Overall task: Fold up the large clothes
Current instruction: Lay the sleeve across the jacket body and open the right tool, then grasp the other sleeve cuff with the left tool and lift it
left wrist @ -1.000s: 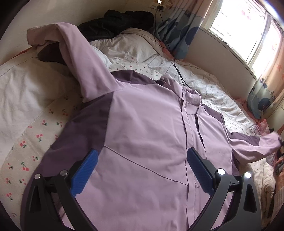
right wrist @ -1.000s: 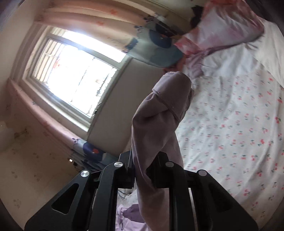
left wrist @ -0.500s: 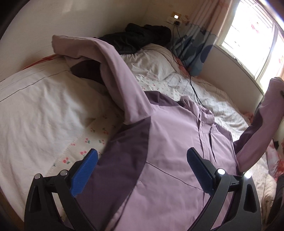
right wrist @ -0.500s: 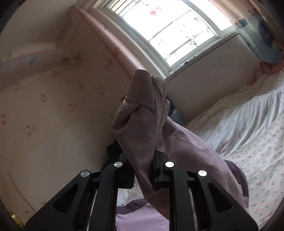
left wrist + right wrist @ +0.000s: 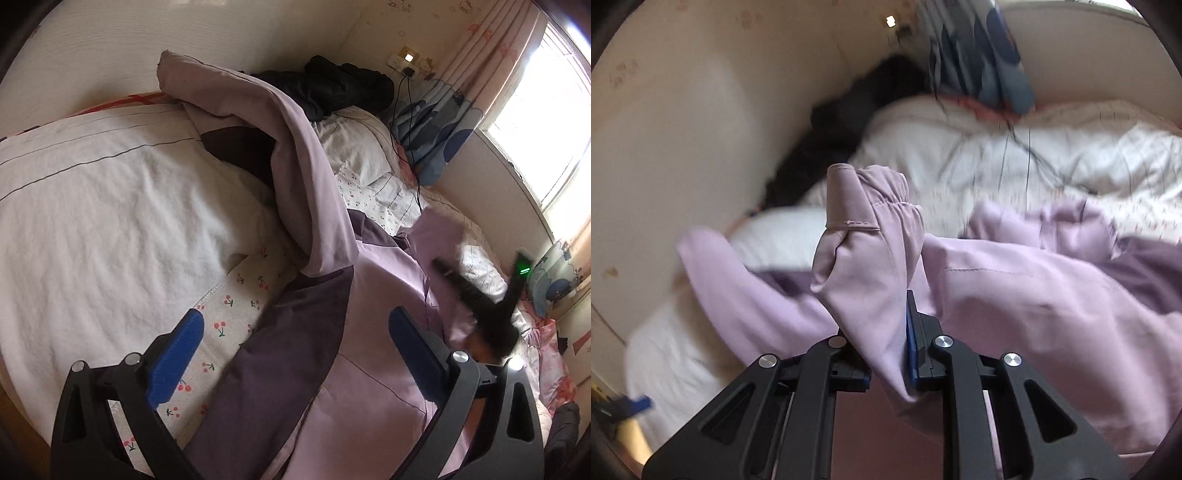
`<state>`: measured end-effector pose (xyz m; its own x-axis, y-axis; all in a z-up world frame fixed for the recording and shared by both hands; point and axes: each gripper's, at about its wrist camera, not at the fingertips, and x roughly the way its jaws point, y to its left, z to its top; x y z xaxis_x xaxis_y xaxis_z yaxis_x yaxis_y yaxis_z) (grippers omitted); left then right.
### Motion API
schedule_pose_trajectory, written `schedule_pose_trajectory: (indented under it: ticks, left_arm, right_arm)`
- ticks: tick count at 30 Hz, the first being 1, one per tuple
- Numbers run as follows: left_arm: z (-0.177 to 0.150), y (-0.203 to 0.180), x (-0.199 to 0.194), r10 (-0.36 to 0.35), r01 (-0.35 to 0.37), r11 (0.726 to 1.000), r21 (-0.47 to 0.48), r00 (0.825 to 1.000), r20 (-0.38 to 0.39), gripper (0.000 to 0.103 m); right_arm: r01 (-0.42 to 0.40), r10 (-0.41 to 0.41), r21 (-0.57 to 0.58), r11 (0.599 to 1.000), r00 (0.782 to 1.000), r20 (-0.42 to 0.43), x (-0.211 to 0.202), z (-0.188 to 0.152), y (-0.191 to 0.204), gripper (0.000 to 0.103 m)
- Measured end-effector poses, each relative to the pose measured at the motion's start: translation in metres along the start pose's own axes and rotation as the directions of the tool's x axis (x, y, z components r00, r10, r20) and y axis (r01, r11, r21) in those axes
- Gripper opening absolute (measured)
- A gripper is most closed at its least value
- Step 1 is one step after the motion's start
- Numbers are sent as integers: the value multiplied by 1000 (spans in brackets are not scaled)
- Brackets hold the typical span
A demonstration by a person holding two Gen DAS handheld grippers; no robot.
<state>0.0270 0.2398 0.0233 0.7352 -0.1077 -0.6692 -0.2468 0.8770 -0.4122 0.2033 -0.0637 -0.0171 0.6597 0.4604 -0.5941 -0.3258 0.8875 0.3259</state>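
You are holding the left gripper (image 5: 295, 350) with its blue-padded jaws spread wide, hovering over the lilac jacket (image 5: 369, 387) and pinching nothing. The jacket is lying across the bed (image 5: 110, 229), filling your left view from 6 o'clock up toward the centre, with a dark purple panel (image 5: 295, 332) running between the two blue pads. One sleeve (image 5: 295, 147) is stretching away toward 11 o'clock, draped over a white pillow (image 5: 92, 203), its cuff resting near the headboard wall. A black garment (image 5: 332, 88) is lying at 12 o'clock in the corner, and a curtain (image 5: 443, 122) is hanging at 1 o'clock beside the bright window (image 5: 546, 122).

You are clamping the right gripper (image 5: 890, 350) tight on the other sleeve cuff (image 5: 868, 251), which is standing up out of the jaws at the centre of your right view, its gathered end bunching at the top. Behind it the jacket body (image 5: 1034, 295) is spreading toward 3 o'clock, blurred. In your left view the right gripper (image 5: 491, 306) is showing as a dark smear at 3 o'clock, over the jacket.
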Motion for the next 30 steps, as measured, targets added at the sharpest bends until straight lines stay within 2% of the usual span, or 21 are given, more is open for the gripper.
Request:
schedule_pose_trajectory:
  ticks: [2, 4, 5, 6, 7, 9, 11, 13, 14, 16, 17, 18, 21, 23, 26, 28, 30]
  left_arm:
    - [0, 0, 2, -7, 7, 1000, -1, 1000, -9, 96]
    - [0, 0, 4, -16, 16, 1000, -2, 1000, -20, 96]
    - [0, 0, 6, -20, 20, 1000, -5, 999, -25, 96]
    - [-1, 1, 8, -24, 24, 1000, -12, 999, -32, 96]
    - [-1, 1, 9, -28, 27, 999, -17, 999, -38, 96]
    - [0, 2, 13, -36, 34, 999, -32, 998, -48, 96]
    - [-1, 2, 15, -38, 35, 998, -42, 998, -53, 96]
    - [-2, 0, 17, -35, 33, 999, -38, 998, -57, 96]
    - [-3, -2, 17, -32, 30, 999, -29, 998, -57, 96]
    - [-4, -6, 19, -24, 24, 1000, -9, 998, -59, 96]
    - [-4, -7, 20, -23, 23, 1000, -2, 998, -61, 96]
    - [-5, -8, 22, -24, 25, 1000, 11, 997, -67, 96]
    - [-2, -3, 20, -28, 28, 1000, 2, 998, -60, 96]
    - [4, 6, 13, -54, 53, 998, -29, 998, -35, 96]
    - [16, 30, -3, -95, 99, 989, -109, 995, 35, 96]
    - [31, 50, -9, -123, 134, 976, -173, 990, 74, 96]
    - [57, 72, -7, -120, 141, 960, -240, 988, 99, 96]
  right_arm:
    - [11, -10, 7, 1000, 991, -131, 33, -27, 0, 22]
    - [4, -2, 9, 1000, 978, -210, 53, -48, 4, 36]
    - [-6, 9, 15, 1000, 971, -240, 55, -54, 5, 39]
    - [-22, 27, 26, 999, 968, -248, 52, -56, 6, 52]
    - [-70, 82, 58, 996, 966, -243, 46, -55, 6, 75]
    - [-174, 192, 107, 979, 963, -188, 29, -50, 7, 86]
    - [-238, 252, 122, 964, 961, -113, 15, -43, 10, 86]
    - [-246, 260, 166, 955, 963, -69, 16, -41, 6, 87]
    - [-232, 254, 206, 951, 963, -87, 23, -36, 1, 87]
    - [-156, 229, 282, 947, 941, -248, 59, -48, -6, 89]
    - [-114, 186, 240, 964, 934, -306, 70, -54, -2, 88]
    - [-106, 169, 212, 971, 937, -305, 66, -53, 3, 89]
    - [-187, 255, 277, 943, 938, -235, 31, -44, 6, 88]
    - [-203, 265, 278, 939, 942, -205, -6, -48, 4, 88]
    - [-234, 285, 277, 932, 945, -162, -76, -77, 2, 89]
    - [-215, 268, 271, 938, 948, -174, -116, -105, -8, 89]
    - [-190, 252, 308, 932, 951, -176, -147, -133, -26, 89]
